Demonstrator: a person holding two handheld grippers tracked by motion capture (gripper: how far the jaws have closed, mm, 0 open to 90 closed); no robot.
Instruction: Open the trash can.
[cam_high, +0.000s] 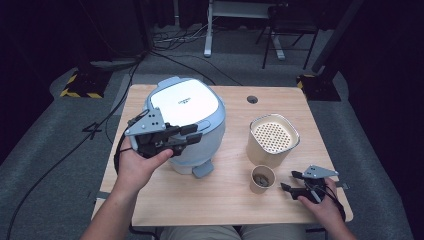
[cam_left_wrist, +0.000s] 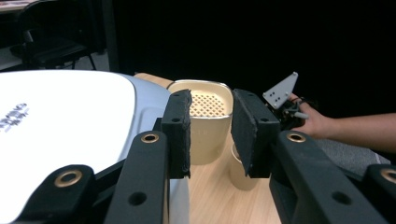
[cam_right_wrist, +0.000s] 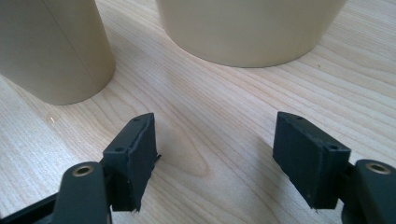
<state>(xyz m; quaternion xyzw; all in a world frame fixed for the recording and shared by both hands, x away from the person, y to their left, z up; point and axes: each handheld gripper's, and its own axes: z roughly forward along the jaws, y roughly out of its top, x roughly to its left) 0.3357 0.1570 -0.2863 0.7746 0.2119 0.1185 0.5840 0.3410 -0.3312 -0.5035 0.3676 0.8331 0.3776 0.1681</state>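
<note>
Paper, thin and crushable, makes the small tan cup (cam_high: 262, 178) at five o'clock light; grip mid-wall gently. Beside it, the right gripper (cam_high: 295, 181) rests wide open, empty. The left gripper (cam_high: 192, 136), half-open and empty, hovers at the blue-grey white-lidded cooker (cam_high: 186, 120).

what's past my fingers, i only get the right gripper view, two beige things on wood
Observer: In the high view the smaller one is a paper cup with something dark inside.
Operator: and the bigger one
Observer: A beige container with a perforated insert in its top.
Operator: where's the other hand
Observer: The left gripper is open against the front of a blue-grey appliance with a white lid.
</note>
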